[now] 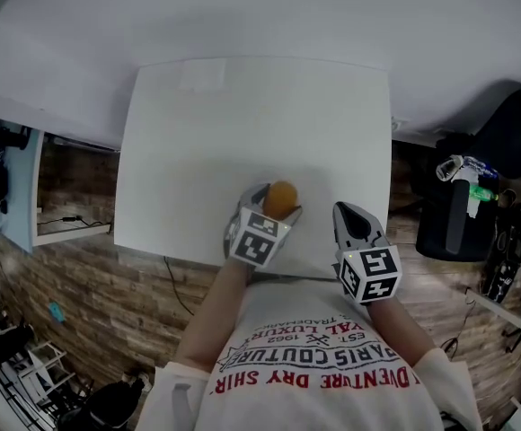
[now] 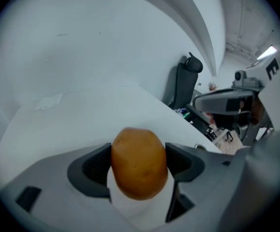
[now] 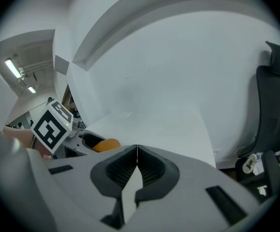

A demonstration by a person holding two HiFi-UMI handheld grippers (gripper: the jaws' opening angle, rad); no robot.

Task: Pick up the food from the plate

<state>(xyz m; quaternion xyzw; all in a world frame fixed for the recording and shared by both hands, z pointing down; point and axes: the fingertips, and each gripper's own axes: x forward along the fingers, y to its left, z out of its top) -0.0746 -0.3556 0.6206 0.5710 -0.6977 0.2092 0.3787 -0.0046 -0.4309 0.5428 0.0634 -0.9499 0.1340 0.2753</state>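
Observation:
A brown-orange potato (image 2: 139, 162) sits clamped between the two dark pads of my left gripper (image 2: 139, 164). In the head view the same potato (image 1: 280, 198) shows above the front part of the white table (image 1: 242, 133), with the left gripper (image 1: 275, 206) shut on it. From the right gripper view the potato (image 3: 106, 144) peeks out to the left beside the left gripper's marker cube (image 3: 50, 125). My right gripper (image 3: 137, 154) has its jaws pressed together with nothing between them; it hangs near the table's front right edge (image 1: 350, 218). No plate is visible in any view.
The white table stands against a white wall. A black office chair (image 1: 503, 151) and a stand with small items (image 1: 463, 173) are to the right. Brick-pattern floor, cables and shelving (image 1: 18, 357) lie to the left. The person's printed shirt (image 1: 319, 357) fills the bottom.

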